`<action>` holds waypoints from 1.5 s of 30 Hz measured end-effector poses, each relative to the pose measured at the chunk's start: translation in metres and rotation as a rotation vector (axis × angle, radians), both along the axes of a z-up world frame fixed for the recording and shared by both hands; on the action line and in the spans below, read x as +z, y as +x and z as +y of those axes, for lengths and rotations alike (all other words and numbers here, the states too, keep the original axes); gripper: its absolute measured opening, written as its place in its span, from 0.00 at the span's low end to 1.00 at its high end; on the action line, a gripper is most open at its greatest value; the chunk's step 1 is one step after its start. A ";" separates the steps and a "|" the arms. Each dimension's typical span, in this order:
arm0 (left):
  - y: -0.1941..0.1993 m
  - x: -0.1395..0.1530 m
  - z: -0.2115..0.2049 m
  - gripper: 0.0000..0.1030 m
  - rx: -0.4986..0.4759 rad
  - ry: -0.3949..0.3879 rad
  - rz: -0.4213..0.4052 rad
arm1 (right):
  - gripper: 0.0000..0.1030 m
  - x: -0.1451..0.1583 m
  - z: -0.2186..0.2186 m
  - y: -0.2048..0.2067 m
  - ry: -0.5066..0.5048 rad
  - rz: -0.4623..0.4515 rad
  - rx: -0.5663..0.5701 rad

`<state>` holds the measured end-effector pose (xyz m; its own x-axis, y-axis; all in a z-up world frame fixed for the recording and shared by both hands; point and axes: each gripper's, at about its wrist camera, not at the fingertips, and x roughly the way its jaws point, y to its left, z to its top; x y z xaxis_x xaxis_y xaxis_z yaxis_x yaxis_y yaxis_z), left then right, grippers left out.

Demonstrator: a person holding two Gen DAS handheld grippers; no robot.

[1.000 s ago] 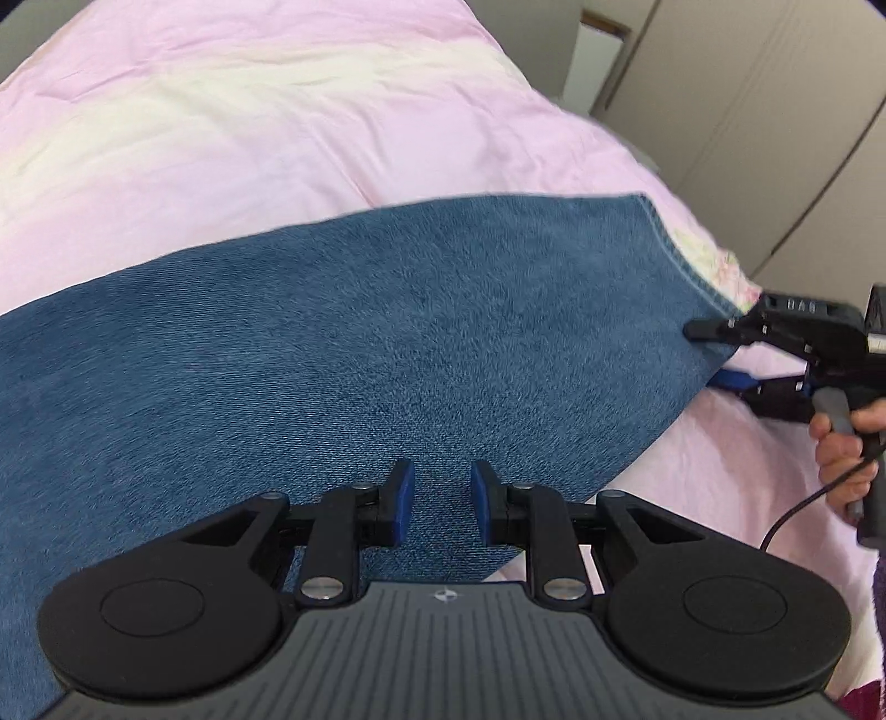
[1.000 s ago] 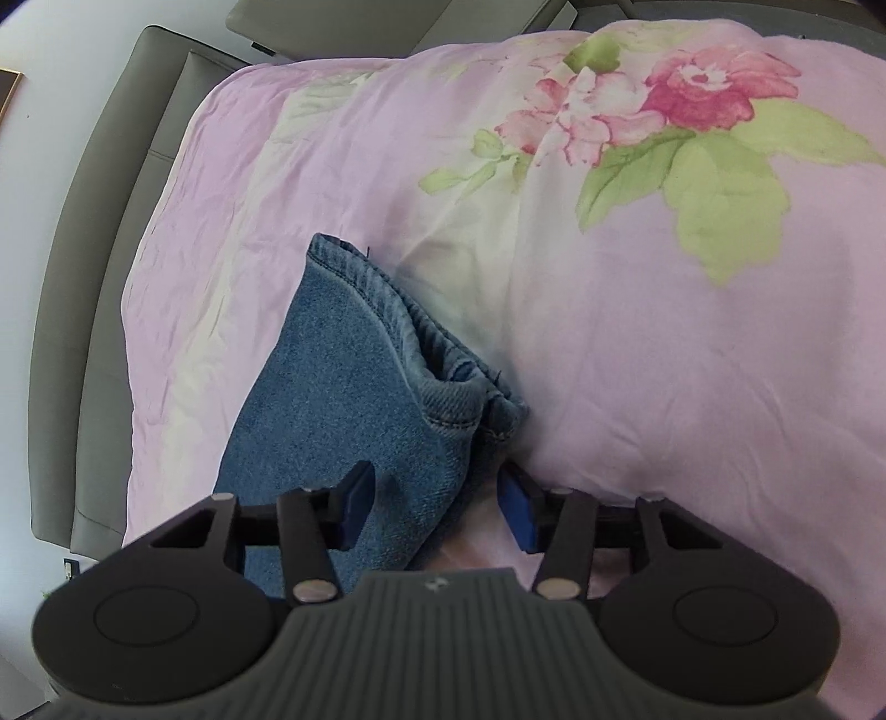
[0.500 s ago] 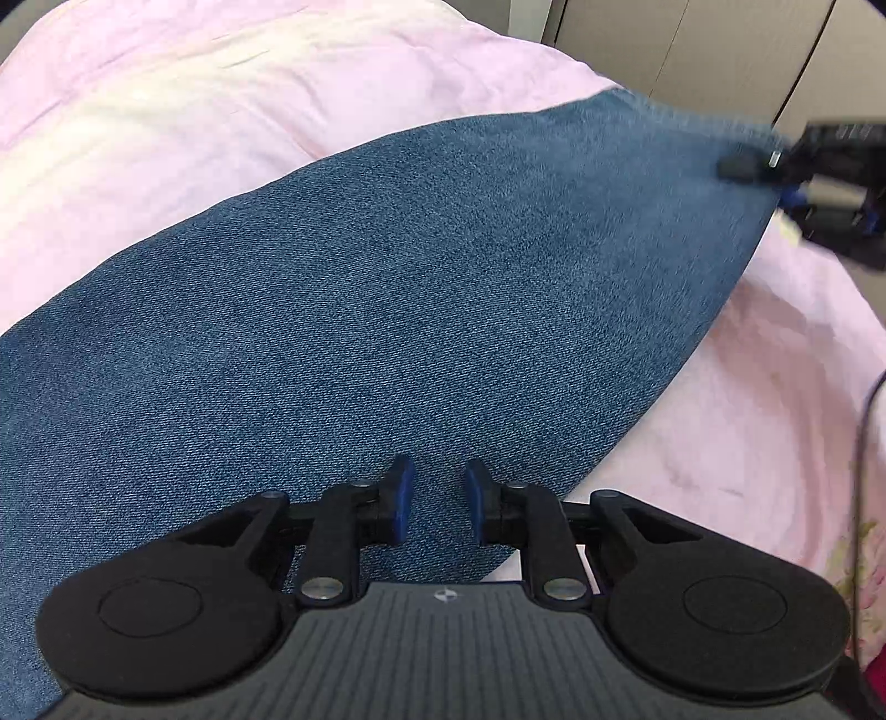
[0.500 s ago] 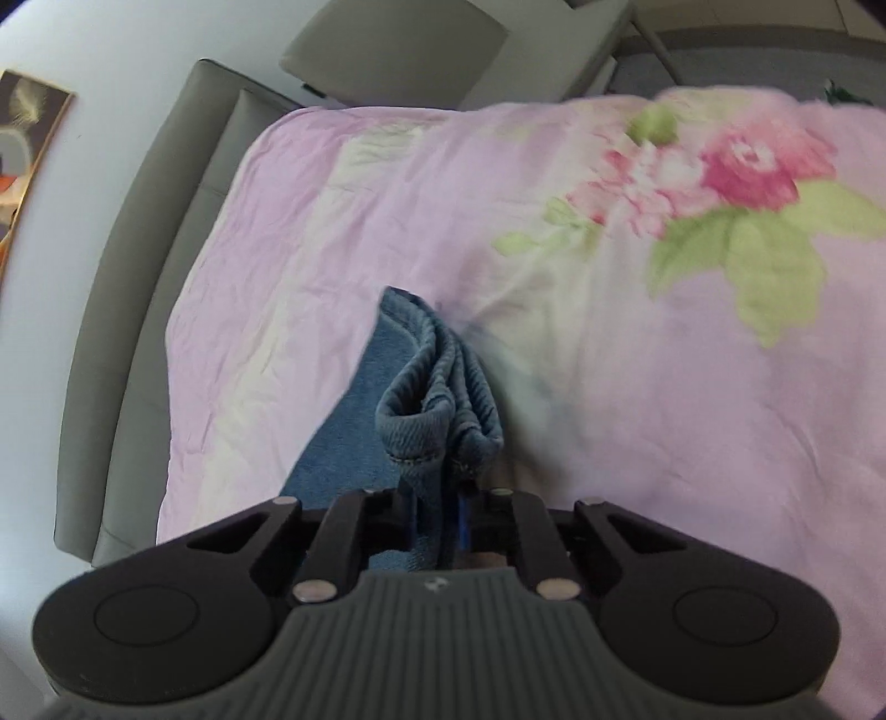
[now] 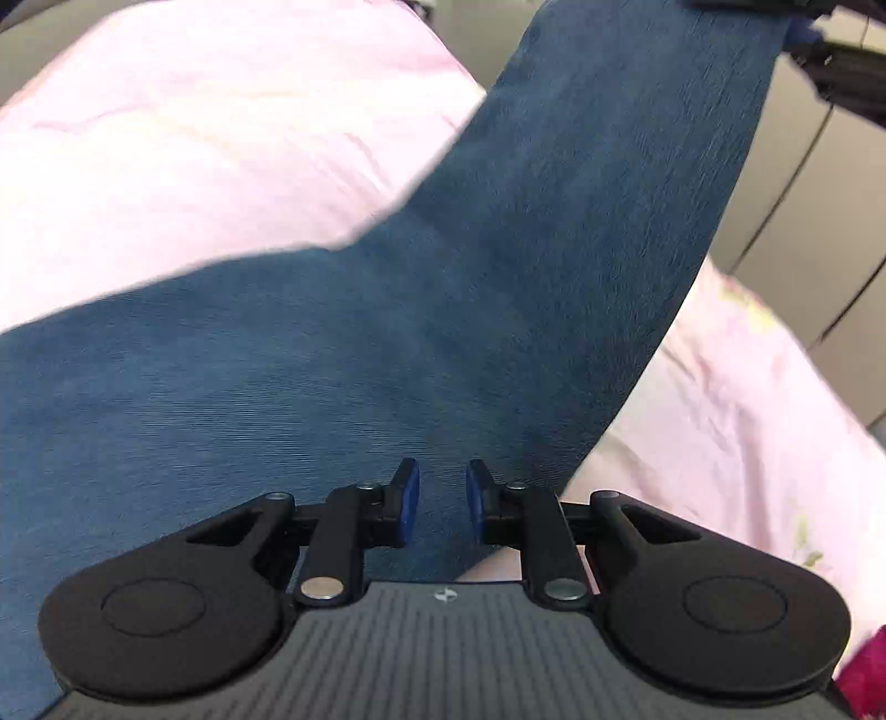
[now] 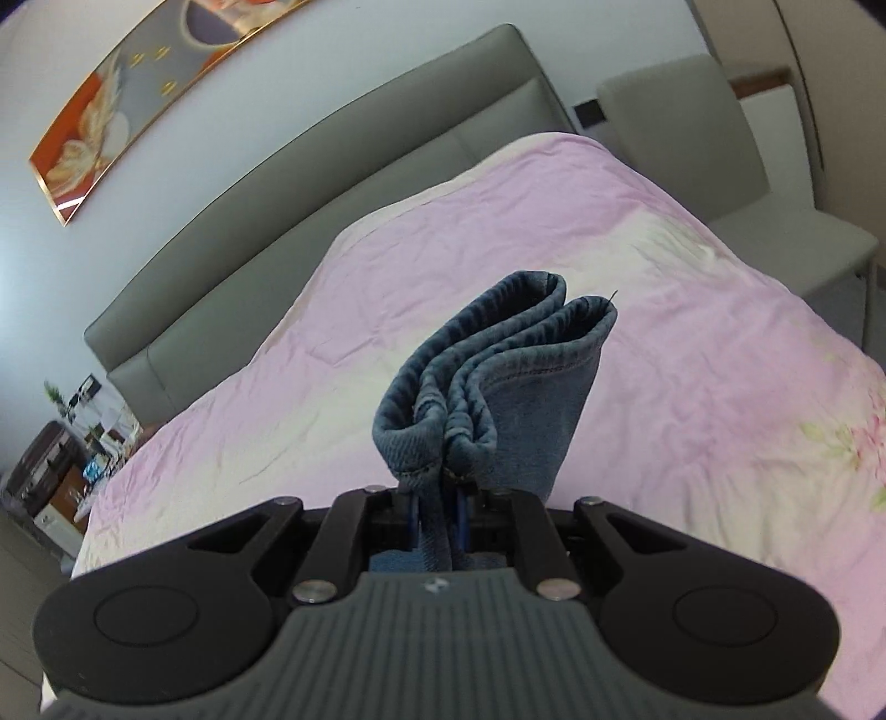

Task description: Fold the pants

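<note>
Blue denim pants (image 5: 443, 310) stretch across a pink bedspread (image 5: 210, 166) and rise steeply to the top right of the left wrist view. My left gripper (image 5: 442, 501) sits at their near edge, its blue pads narrowly apart with denim pinched between them. At the top right corner my right gripper (image 5: 794, 25) holds the raised end. In the right wrist view the right gripper (image 6: 437, 520) is shut on the bunched, hemmed end of the pants (image 6: 498, 387), which stands up above the bedspread (image 6: 387, 277).
A grey padded headboard (image 6: 310, 183) runs behind the bed, with a framed picture (image 6: 127, 94) on the wall above. A grey seat (image 6: 720, 144) stands at the far right. Cluttered furniture (image 6: 66, 459) sits at the left. Cupboard doors (image 5: 803, 194) lie beyond the bed.
My right gripper closed on the hemmed end and lifted it high off the bed, rolling as it rose. The pants now slope upward. My left gripper shifted along, still on the denim.
</note>
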<state>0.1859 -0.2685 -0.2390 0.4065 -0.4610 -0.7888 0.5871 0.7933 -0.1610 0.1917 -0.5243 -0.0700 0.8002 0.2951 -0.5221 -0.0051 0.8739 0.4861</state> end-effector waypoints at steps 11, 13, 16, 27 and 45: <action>0.007 0.054 0.170 0.25 0.298 0.004 -0.068 | 0.09 -0.029 0.179 0.042 -0.066 0.083 0.267; 0.008 0.054 0.195 0.26 0.353 -0.028 -0.057 | 0.09 -0.047 0.207 0.047 -0.082 0.125 0.307; 0.007 0.050 0.228 0.28 0.420 -0.090 -0.027 | 0.09 -0.078 0.245 0.050 -0.111 0.202 0.366; 0.010 0.029 0.279 0.31 0.534 -0.277 0.092 | 0.37 -0.139 0.309 0.031 -0.325 0.252 0.518; 0.019 0.033 0.271 0.33 0.590 -0.398 0.170 | 0.12 -0.125 0.300 0.027 -0.144 0.263 0.461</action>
